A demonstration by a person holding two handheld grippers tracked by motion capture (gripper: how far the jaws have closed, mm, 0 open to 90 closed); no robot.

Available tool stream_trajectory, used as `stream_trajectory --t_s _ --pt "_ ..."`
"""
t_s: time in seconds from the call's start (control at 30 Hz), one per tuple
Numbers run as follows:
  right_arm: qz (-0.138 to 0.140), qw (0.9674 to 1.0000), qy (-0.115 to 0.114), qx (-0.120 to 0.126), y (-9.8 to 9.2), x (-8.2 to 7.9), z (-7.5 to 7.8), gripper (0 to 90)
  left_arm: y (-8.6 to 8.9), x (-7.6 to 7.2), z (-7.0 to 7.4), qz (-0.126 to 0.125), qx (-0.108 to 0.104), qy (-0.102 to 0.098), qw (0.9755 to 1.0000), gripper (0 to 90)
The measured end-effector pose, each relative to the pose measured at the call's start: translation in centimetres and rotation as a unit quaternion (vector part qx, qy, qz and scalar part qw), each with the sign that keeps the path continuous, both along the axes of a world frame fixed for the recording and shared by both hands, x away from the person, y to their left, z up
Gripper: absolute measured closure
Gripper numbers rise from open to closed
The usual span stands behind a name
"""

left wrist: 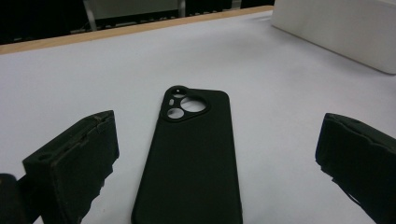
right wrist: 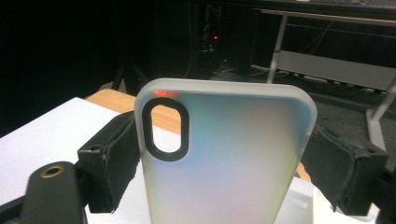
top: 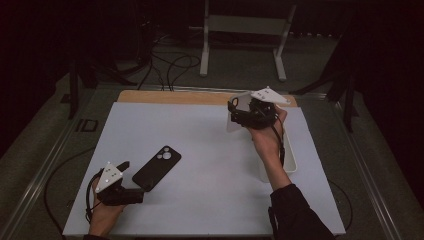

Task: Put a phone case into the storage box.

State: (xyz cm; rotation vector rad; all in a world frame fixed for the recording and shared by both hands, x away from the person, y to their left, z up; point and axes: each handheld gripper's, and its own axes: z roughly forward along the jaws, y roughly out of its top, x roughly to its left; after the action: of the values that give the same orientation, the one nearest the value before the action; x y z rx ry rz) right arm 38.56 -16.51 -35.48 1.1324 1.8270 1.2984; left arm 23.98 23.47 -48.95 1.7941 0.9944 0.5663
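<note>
A black phone case (top: 156, 167) lies back-up on the white mat (top: 210, 140), camera cut-out toward the far side. My left gripper (top: 132, 180) rests low at the mat's near left. Its jaws stand open on either side of the case's near end (left wrist: 191, 154), not touching it. A frosted translucent phone case (top: 244, 101) with a black-ringed oval camera hole is held upright above the far right of the mat. My right gripper (top: 240, 114) is shut on it. In the right gripper view the pads (right wrist: 112, 144) press on both long edges of the translucent case (right wrist: 233, 158).
A white box (top: 290, 162) sits on the mat's right side, under my right forearm; its corner (left wrist: 341, 28) rises beyond the black case. A wooden table edge (top: 175, 96) borders the far side. A metal stand (top: 245, 30) and cables occupy the floor behind.
</note>
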Motion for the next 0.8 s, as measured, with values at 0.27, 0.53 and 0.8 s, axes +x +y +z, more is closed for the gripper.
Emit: stream_trajectory --t_s 0.27,0.53,0.8 --pt "-0.020 0.9998 -0.003 -0.001 -1.1 0.8 0.4 16.7 0.0 0.0 0.0 0.000 0.001 0.000 1.0000 0.0" --pt "-0.040 0.9991 -0.005 -0.011 -2.0 1.8 0.8 16.7 0.0 0.0 0.0 0.000 0.000 0.000 1.0000 0.1" --pt "-0.057 0.9983 -0.002 -0.015 -3.0 2.7 0.8 16.8 0.0 0.0 0.0 0.000 0.002 0.001 1.0000 0.0"
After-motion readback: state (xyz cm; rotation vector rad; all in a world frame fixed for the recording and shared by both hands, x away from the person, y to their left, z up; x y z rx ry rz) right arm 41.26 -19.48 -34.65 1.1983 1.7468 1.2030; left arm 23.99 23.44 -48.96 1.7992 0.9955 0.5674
